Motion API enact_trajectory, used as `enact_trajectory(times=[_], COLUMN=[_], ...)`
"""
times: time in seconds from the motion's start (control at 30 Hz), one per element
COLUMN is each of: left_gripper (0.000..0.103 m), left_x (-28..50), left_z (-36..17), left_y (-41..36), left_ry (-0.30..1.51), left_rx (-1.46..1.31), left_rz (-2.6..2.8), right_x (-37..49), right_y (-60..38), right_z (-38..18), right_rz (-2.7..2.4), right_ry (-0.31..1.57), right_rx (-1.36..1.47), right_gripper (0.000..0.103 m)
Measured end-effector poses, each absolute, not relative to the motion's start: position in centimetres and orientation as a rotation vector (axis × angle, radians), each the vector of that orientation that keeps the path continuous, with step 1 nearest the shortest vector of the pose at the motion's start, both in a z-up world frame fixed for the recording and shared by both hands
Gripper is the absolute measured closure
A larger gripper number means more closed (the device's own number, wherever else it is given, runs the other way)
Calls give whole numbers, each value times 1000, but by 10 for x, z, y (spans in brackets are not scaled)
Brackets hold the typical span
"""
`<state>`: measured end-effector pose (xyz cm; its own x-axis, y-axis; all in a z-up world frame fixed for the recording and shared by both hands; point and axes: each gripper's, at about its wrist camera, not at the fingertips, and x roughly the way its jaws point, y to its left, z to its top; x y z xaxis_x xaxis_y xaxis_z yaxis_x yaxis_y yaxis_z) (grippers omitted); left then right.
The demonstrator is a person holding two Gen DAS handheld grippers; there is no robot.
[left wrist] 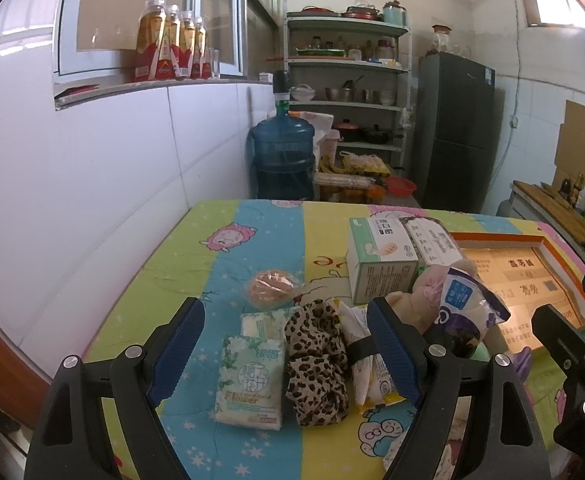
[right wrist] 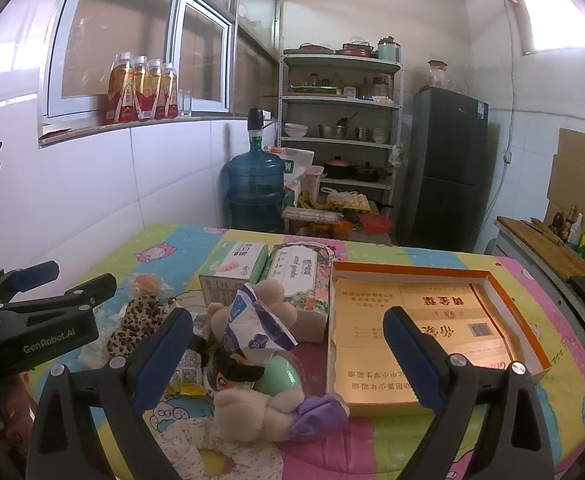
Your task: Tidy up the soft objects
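Nearest to the left wrist camera, the left gripper (left wrist: 290,350) hangs over the table with its jaws wide apart and nothing between them. Under it, on the colourful cartoon cloth (left wrist: 252,224), three soft things lie side by side: a green tissue pack (left wrist: 252,380) with the word Flower, a leopard-print cloth (left wrist: 318,360) touching it on the right, and a white and yellow snack packet (left wrist: 368,364) partly hidden by the right finger. Just behind them lies a round bun in clear wrap (left wrist: 270,287). The right gripper (right wrist: 288,354) also has its jaws apart and holds nothing; between its fingers a pile of soft things is visible: a beige plush toy (right wrist: 252,408) with a purple bow, a blue and white tissue pack (right wrist: 252,322) lying on top of another plush, and a mint green round object (right wrist: 280,374) between them. Behind the pile stand a white and green box (right wrist: 234,272) and a floral tissue pack (right wrist: 300,276), close together. To the right of the pile, an open orange-rimmed cardboard box (right wrist: 432,332) lies flat with nothing in it. Beyond the table stand a blue water jug (right wrist: 254,192), a metal shelf (right wrist: 340,132) with pots and bowls, and a dark fridge (right wrist: 444,172).
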<state>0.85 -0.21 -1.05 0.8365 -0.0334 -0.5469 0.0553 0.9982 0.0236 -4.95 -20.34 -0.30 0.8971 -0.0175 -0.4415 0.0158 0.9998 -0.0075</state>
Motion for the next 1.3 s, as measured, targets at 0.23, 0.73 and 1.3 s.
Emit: enact_trajectory(times=[0.23, 0.73, 1.3], left_gripper=[19, 19, 19], left_x=[9, 11, 3], left_z=[-11, -15, -40], left_y=[-2, 1, 52], left_ry=[581, 583, 579], left_rx=[38, 30, -40], left_rz=[-46, -54, -85], right_x=[-49, -48, -36], right_y=[-205, -210, -208], right_z=[-4, -11, -33], right_rz=[-14, 9, 67], right_ry=[461, 483, 551], right_rx=[5, 38, 53], right_gripper=[7, 7, 7])
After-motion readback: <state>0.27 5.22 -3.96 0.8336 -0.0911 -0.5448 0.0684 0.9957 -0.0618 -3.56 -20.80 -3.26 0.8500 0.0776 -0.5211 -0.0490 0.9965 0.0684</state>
